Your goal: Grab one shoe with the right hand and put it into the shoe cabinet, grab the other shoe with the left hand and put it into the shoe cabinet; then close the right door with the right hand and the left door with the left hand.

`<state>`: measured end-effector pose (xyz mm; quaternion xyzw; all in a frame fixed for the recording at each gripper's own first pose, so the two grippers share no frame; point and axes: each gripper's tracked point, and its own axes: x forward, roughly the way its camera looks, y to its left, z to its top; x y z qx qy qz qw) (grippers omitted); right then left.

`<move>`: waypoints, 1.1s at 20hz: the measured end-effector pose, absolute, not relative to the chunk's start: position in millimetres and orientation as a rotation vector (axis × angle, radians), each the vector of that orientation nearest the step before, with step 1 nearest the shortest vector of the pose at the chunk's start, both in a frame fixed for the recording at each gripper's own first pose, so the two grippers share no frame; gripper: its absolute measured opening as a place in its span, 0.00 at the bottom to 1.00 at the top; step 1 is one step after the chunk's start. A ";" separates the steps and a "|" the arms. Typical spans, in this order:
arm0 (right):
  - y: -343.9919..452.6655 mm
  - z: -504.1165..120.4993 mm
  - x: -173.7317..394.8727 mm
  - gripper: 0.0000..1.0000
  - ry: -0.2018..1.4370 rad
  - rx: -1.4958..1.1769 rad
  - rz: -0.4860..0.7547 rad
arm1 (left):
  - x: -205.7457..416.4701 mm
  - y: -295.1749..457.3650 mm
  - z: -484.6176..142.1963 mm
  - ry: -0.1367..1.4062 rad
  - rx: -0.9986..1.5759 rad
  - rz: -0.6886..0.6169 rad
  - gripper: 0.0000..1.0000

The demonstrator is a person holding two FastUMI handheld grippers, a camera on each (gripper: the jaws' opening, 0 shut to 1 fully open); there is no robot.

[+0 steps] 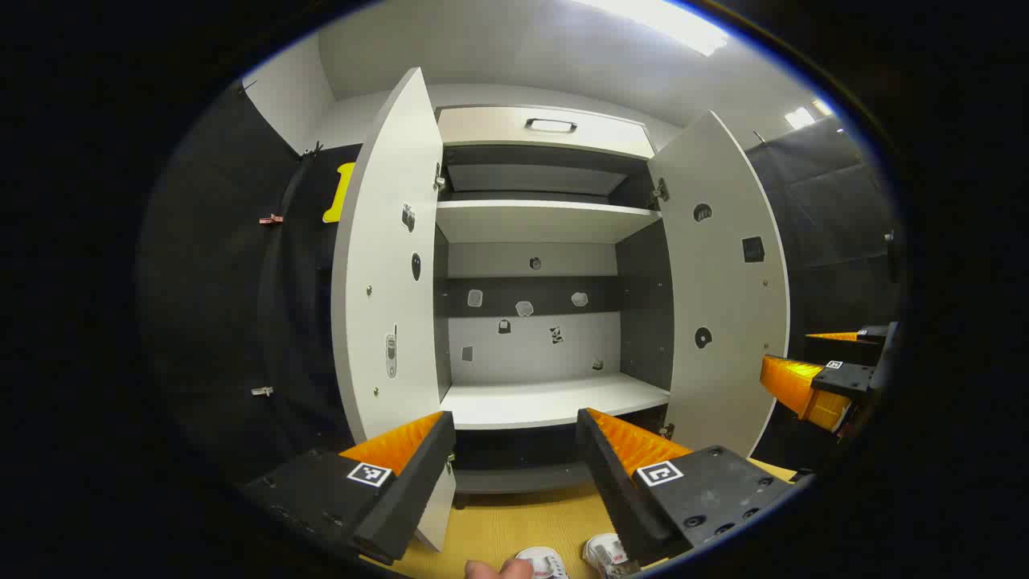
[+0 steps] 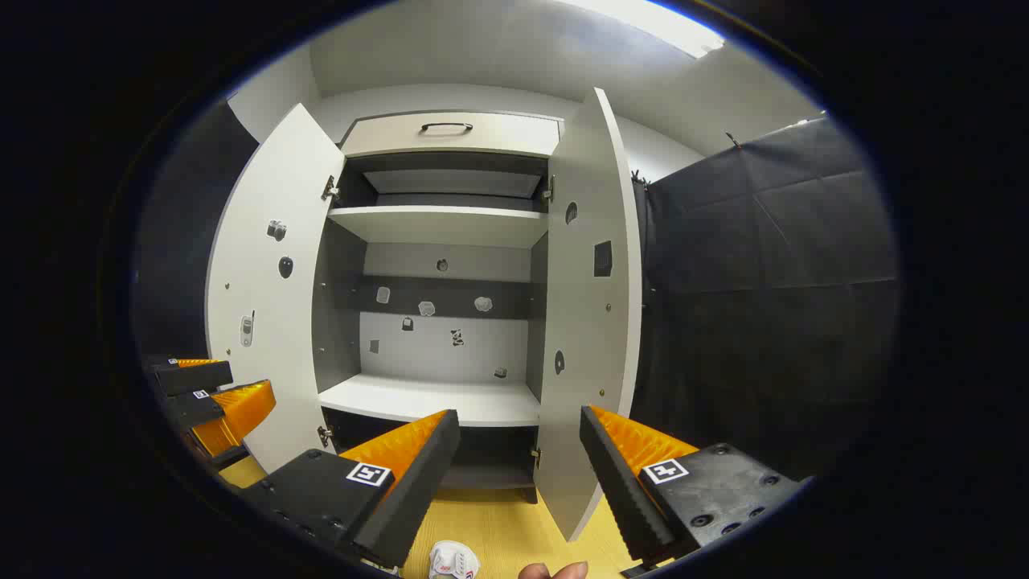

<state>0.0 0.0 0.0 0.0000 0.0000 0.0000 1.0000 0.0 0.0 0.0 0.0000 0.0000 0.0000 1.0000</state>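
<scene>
Left gripper above floor-level shoes

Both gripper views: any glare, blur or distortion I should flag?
Left gripper view: ceiling light blown out at the top; fisheye bows the open cabinet doors; shelves sharp, no motion blur. Right gripper view: same overexposed ceiling strip, right door curved, lower cabinet bay in shadow; shoe cropped at the bottom edge.

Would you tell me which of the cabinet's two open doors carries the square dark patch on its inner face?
The right door; the left door carries only small stickers and no square dark patch.
</scene>
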 end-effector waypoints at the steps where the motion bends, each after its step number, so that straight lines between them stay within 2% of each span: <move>1: -0.5 0.5 0.3 0.98 -0.003 0.001 -0.002 | 0.0 -0.7 -1.0 0.002 -0.002 -0.001 0.94; 22: 0.9 -11.6 1.1 0.98 0.012 0.012 -0.010 | 2.2 -4.4 2.1 -0.008 0.013 -0.012 0.95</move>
